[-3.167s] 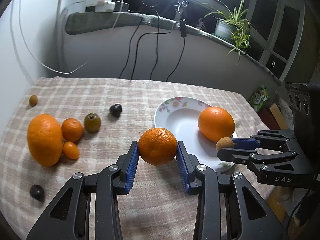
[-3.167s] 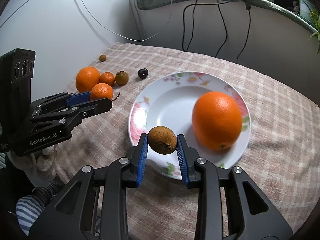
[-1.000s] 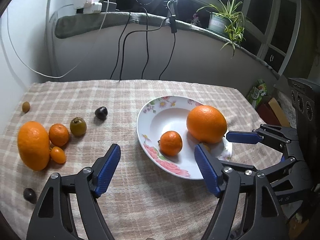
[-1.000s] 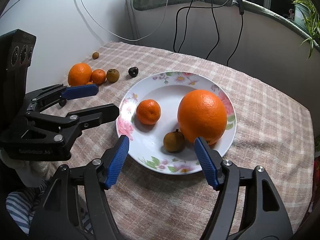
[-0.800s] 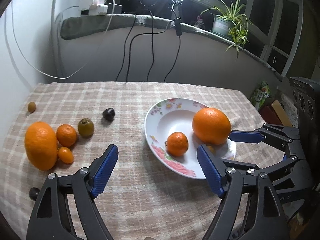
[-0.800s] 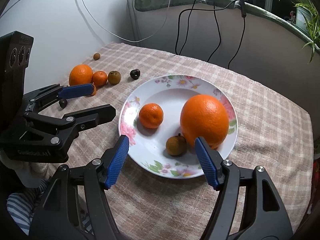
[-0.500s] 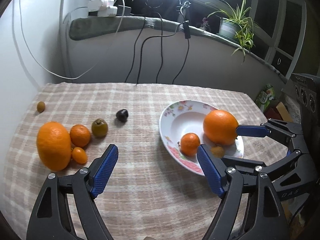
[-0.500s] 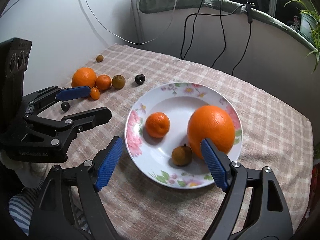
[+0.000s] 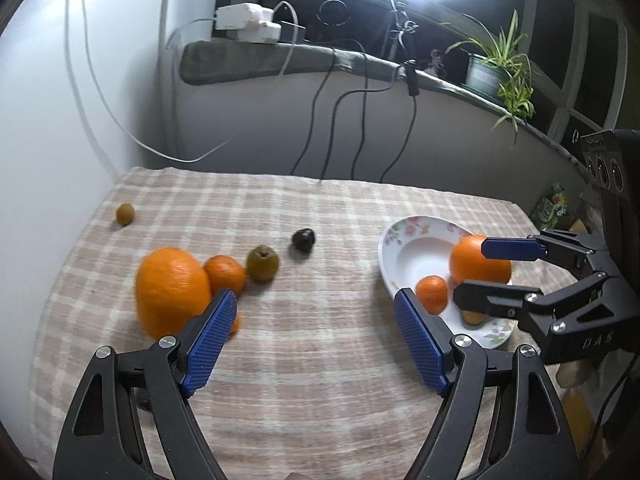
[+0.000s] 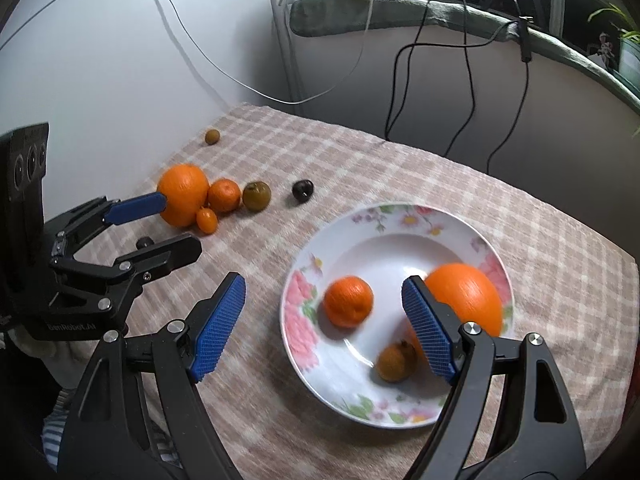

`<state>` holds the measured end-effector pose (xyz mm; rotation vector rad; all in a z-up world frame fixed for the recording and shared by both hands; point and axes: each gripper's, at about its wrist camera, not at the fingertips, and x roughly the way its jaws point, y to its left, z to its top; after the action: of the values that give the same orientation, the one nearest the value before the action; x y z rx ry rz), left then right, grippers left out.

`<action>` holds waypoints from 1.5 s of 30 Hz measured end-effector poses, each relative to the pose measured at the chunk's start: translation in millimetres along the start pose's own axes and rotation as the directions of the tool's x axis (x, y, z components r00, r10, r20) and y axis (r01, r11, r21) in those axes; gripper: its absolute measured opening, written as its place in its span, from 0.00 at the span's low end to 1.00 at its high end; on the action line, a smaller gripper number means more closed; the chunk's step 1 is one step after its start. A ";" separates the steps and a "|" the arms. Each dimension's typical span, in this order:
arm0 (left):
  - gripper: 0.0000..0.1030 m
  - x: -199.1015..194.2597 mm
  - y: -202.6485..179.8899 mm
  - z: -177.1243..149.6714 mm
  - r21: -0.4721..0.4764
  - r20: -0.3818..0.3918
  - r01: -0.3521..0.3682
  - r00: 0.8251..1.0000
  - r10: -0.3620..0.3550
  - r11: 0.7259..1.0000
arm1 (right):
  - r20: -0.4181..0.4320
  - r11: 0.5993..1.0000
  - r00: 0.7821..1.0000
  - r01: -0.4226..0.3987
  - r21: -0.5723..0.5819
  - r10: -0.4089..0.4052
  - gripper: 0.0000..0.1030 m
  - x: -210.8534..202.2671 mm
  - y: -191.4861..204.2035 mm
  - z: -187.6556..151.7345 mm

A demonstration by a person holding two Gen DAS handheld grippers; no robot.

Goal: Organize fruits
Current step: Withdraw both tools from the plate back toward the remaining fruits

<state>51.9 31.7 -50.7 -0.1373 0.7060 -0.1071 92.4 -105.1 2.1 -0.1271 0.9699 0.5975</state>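
A floral plate (image 10: 352,236) (image 9: 390,256) holds a large orange (image 10: 468,296), a mandarin (image 10: 348,301) and a small brown fruit (image 10: 394,362). On the cloth to its left lie a large orange (image 9: 172,290), a mandarin (image 9: 225,274), a kumquat (image 10: 207,219), a green-brown fruit (image 9: 262,263), a dark fruit (image 9: 303,239) and a small brown fruit (image 9: 125,214). My left gripper (image 9: 312,340) is open and empty, near the left fruit group. My right gripper (image 10: 324,324) is open and empty over the plate's near left edge.
A checked cloth (image 9: 320,380) covers the table. Walls stand at the left and back, with hanging cables (image 9: 360,120). A ledge holds chargers (image 9: 248,26) and a potted plant (image 9: 496,76). Another dark fruit (image 10: 145,242) lies by the left gripper's fingers.
Both grippers let go of their fruit onto the plate, opened, and drew back. Over the last second both views swung left, toward the loose fruits.
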 end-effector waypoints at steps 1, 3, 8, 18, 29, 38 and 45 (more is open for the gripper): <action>0.79 -0.7 4.1 -0.2 -0.006 0.002 -0.004 1.000 0.004 1.000 | 0.000 1.000 1.000 -0.005 -0.001 0.005 0.81 1.7 1.8 3.2; 0.79 -1.8 11.2 -0.5 -0.007 0.004 -0.010 1.000 0.010 1.000 | 0.000 1.000 1.000 -0.012 -0.001 0.012 0.81 5.1 5.0 8.5; 0.79 -5.1 30.0 -2.1 -0.028 0.002 -0.029 1.000 0.029 0.999 | -0.003 0.999 0.999 -0.048 0.006 0.048 0.81 15.8 14.8 23.1; 0.79 -8.8 73.8 -11.8 -0.115 -0.026 -0.063 0.998 0.060 0.991 | -0.017 0.991 0.991 -0.136 0.002 0.136 0.81 41.7 38.9 53.1; 0.79 0.4 99.8 -18.1 -0.190 -0.051 -0.008 0.999 -0.002 0.982 | -0.067 0.971 0.968 -0.240 0.012 0.241 0.81 75.1 67.7 73.3; 0.75 11.1 112.7 -20.6 -0.235 -0.065 0.029 0.997 -0.046 0.972 | -0.114 0.952 0.948 -0.303 -0.033 0.298 0.81 102.9 101.3 84.6; 0.70 19.4 116.4 -21.6 -0.262 -0.070 0.063 0.994 -0.084 0.963 | -0.141 0.946 0.942 -0.317 -0.066 0.305 0.80 122.1 117.4 89.8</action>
<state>58.5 141.7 -98.1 -0.4126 0.7942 -0.0912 147.5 76.4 -26.3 -0.0916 1.0996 0.9335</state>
